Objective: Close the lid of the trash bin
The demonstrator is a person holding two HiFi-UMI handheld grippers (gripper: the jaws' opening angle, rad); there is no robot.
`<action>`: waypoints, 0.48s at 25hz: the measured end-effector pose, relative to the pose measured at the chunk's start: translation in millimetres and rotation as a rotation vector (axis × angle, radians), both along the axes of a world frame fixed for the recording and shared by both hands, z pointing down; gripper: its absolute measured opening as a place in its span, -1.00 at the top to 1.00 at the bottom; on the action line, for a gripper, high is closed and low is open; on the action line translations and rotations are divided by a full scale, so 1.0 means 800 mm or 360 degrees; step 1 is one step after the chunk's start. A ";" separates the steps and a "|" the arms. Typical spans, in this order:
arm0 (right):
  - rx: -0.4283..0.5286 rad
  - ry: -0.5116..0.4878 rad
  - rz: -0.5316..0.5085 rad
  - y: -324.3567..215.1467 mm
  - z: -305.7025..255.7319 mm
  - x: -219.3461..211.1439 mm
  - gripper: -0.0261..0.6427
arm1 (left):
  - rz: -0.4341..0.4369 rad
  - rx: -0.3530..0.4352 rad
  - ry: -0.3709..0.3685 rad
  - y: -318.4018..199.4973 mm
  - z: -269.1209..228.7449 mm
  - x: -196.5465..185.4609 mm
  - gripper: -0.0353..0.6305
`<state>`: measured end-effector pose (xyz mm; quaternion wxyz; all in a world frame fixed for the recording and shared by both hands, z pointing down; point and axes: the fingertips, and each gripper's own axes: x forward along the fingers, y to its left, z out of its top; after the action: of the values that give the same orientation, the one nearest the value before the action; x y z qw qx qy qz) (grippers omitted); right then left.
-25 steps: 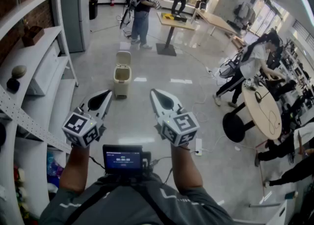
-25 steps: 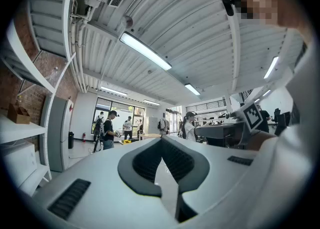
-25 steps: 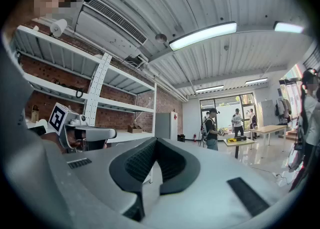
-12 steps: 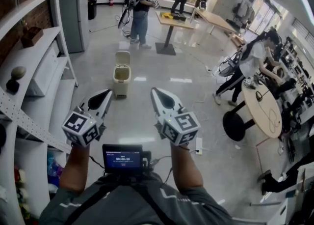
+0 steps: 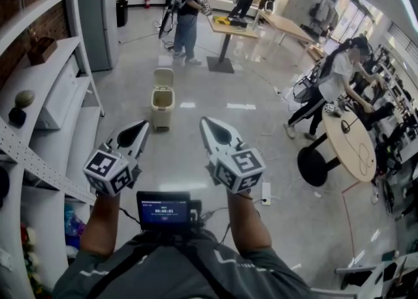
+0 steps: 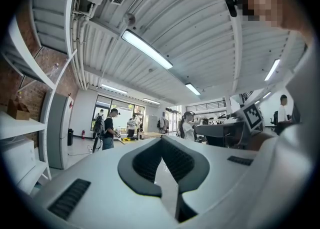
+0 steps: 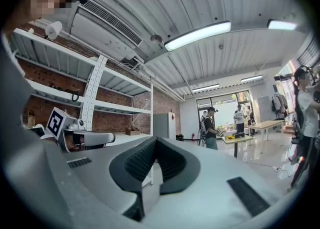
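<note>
In the head view, we are holding the left claw (image 5: 134, 132) and the right claw (image 5: 217, 133) in front of us, both closed and empty, just as a second ago. The trash bin (image 5: 162, 103) is standing on the floor (image 5: 196, 160) well ahead, near its left edge, with the lid (image 5: 164, 77) upright. The bin is not coming nearer, so we judge the approach is not begun.

In the left gripper view, the jaws are meeting on nothing.

In the right gripper view, it is the same.
</note>
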<state>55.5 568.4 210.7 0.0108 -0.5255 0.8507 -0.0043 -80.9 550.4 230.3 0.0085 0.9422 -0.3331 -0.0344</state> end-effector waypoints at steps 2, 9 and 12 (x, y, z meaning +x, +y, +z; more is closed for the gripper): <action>-0.0004 -0.0007 0.0001 -0.001 -0.001 -0.002 0.89 | 0.0004 -0.0008 0.0001 -0.001 0.002 -0.002 0.91; -0.0011 -0.0008 0.0004 -0.003 -0.001 -0.015 0.89 | 0.0026 -0.0013 0.0000 -0.002 0.003 -0.012 0.91; -0.0025 0.0023 0.0014 -0.008 0.003 -0.027 0.89 | 0.0027 -0.0022 0.0008 -0.008 0.005 -0.026 0.91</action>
<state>33.9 562.3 213.4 0.0004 -0.5293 0.8484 -0.0072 -101.5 544.3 234.4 0.0162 0.9448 -0.3254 -0.0343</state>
